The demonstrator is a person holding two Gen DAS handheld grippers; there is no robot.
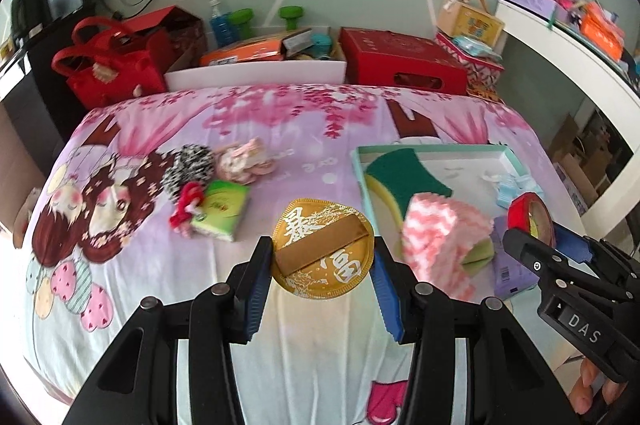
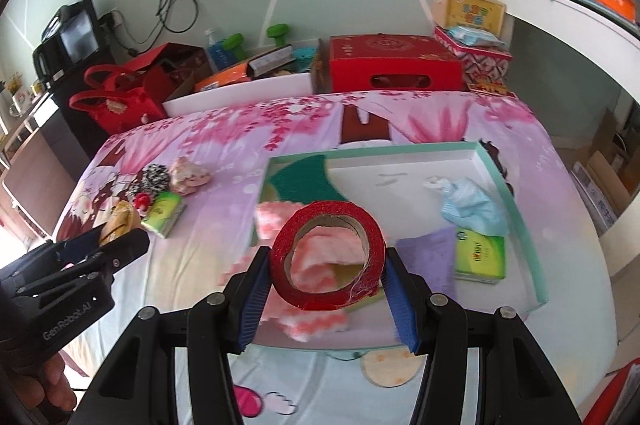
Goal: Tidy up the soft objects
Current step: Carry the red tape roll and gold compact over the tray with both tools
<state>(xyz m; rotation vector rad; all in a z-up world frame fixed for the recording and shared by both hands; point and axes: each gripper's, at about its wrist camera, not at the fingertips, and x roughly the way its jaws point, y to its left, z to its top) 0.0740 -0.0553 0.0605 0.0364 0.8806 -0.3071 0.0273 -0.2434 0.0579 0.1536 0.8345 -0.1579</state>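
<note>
"DAS"-marked right hand-held gripper (image 2: 324,287) clamped on red tape roll (image 2: 326,253); "GenRobot.AI" left hand-held gripper (image 1: 322,263) gripping gold disc (image 1: 323,247).

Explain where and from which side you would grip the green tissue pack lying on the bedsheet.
Grip the green tissue pack across its two long sides, coming from above: it lies flat, but the red plush toy touches its left edge.

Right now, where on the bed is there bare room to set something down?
Free: the sheet between the tissue pack and the tray, and the tray's white far half. Crowded: the tray's near end around the pink cloth, and the pompom cluster.
</note>
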